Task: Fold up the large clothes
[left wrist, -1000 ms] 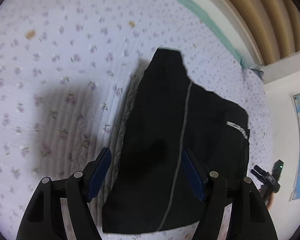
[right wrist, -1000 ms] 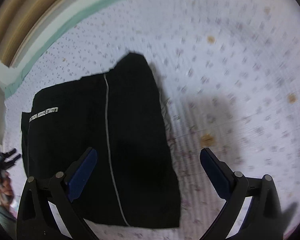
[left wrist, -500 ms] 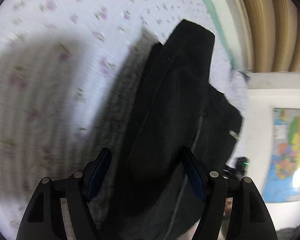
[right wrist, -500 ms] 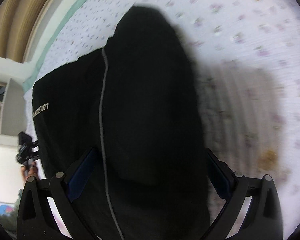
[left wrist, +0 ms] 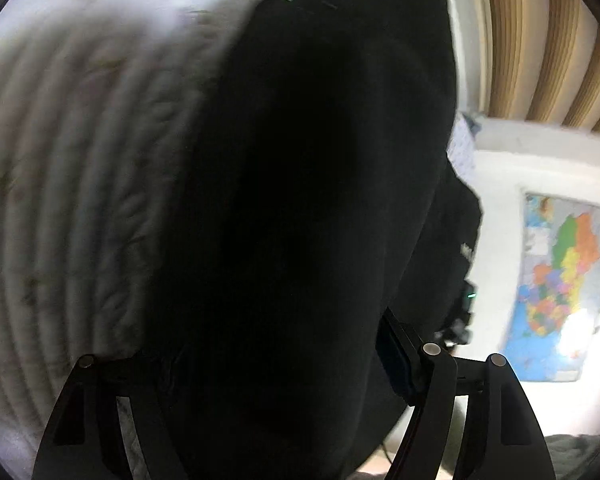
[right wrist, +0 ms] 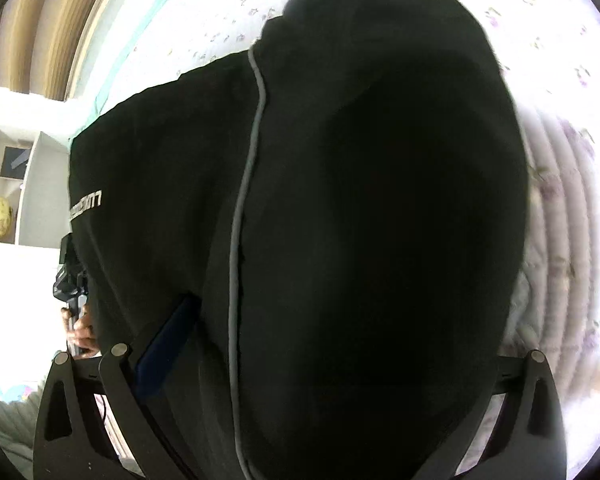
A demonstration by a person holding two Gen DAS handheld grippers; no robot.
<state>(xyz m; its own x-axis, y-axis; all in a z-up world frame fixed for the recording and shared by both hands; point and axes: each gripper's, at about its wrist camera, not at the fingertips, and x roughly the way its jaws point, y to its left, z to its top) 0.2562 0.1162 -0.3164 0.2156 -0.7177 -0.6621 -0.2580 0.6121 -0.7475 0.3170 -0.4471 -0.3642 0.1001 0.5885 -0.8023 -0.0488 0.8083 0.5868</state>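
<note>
Left wrist view: the black garment (left wrist: 312, 200) fills the middle of the picture, lying on the quilted flowered bedspread (left wrist: 72, 184) that curves away on the left. The left gripper (left wrist: 276, 364) is low over the near end of the cloth, which bulges up between its fingers. Only the right blue pad (left wrist: 396, 360) shows; the left one is hidden by fabric. The fingers stand wide apart, so the gripper looks released around the cloth rather than clenched on it. On the right, past the garment, a coloured map (left wrist: 560, 280) hangs on a white wall.

Right wrist view: the same black garment (right wrist: 340, 220) covers most of the picture, with a grey stripe (right wrist: 240, 216) running from far to near and a small white logo (right wrist: 86, 204) at its left edge. The right gripper (right wrist: 340, 356) is spread wide, with cloth filling the gap; its left blue pad (right wrist: 168, 344) is visible and the right one is covered. It appears spread and not yet pinching. A shelf (right wrist: 20, 184) stands at the far left.

As a judgement: the garment already looks doubled into a narrower, layered shape, so some folds are done. At least one more fold appears to remain, starting from the near end where both grippers are placed.
</note>
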